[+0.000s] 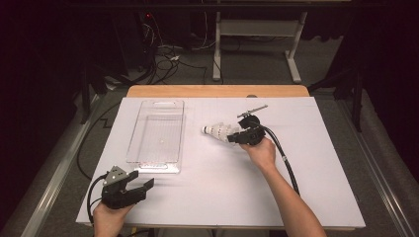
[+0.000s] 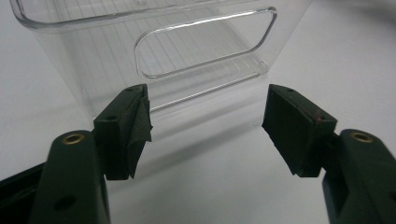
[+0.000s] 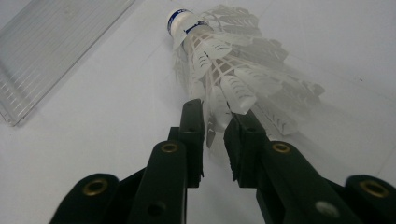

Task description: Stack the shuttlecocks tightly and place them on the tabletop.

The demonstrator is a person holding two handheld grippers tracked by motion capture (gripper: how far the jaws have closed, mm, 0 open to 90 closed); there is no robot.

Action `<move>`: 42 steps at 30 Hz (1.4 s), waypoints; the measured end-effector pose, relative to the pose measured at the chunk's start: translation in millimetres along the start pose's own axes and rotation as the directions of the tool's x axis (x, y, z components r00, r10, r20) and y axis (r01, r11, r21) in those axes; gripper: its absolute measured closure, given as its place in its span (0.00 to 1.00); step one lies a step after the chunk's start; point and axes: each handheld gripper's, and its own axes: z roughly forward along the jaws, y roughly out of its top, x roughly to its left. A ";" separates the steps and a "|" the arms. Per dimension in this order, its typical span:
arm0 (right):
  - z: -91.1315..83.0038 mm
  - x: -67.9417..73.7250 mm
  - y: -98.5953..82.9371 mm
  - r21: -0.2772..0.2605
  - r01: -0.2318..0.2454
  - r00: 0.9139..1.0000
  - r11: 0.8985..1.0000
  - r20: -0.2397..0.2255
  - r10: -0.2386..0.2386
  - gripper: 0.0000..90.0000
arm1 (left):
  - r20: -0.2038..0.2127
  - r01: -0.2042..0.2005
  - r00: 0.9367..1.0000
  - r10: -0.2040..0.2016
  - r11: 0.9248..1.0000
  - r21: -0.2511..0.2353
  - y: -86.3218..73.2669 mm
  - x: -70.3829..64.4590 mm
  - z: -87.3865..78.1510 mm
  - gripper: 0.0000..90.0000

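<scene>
shuttlecock pinched at the skirt, bin waiting to its left

the shuttlecock (image 3: 219,70) lay on its side on the white table cover (image 1: 212,197), right of centre, cork tip with the blue band pointing toward the clear plastic bin (image 1: 157,133). it was near the bin but apart from it, a bare strip of cover between them.

the right gripper (image 3: 214,135) had its jaws drawn together on the edge of the feathered skirt, a thin bit of white plastic caught between the pads. in the high view the right gripper (image 1: 242,136) sat at the skirt end, hand behind it, cable trailing back toward the person. whether the shuttlecock was off the cover yet could not be told.

judgement: the step in hand looked like carrying the shuttlecock over to the bin. the grip was on a flimsy, springy edge, so a slow lift would suit, keeping the cork end low so it hangs rather than swings. squeezing harder would likely only crush the skirt. clear the bin wall before lowering, then let go near the floor so it doesn't bounce.

the left gripper (image 2: 205,126) stood with jaws wide apart, holding nothing, aimed at the bin's near end wall and its handle slot (image 2: 205,44). in the high view the left gripper (image 1: 123,190) rested at the near left corner. it could steady the bin if it slid.
</scene>
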 end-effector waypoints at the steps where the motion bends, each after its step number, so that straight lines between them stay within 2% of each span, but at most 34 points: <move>1: -0.6 -0.1 -0.3 -0.002 -0.003 1.000 1.000 0.000 0.003 0.83 | 0.000 0.000 1.000 0.000 1.000 0.000 0.0 0.1 0.0 0.37; 16: -11.1 -2.6 -7.1 -0.025 -0.021 1.000 0.999 0.017 0.022 0.70 | 0.001 -0.008 1.000 0.008 1.000 0.008 0.2 -0.8 -0.1 0.37; 26: -18.2 -0.6 -14.0 -0.046 -0.028 0.999 0.999 0.034 0.030 0.62 | 0.001 0.001 1.000 -0.001 1.000 0.005 0.2 -0.1 0.3 0.37; 42: -25.5 3.6 -27.5 -0.092 -0.024 0.998 0.995 0.061 0.030 0.58 | 0.008 0.002 1.000 -0.002 1.000 -0.004 0.0 0.6 -0.3 0.37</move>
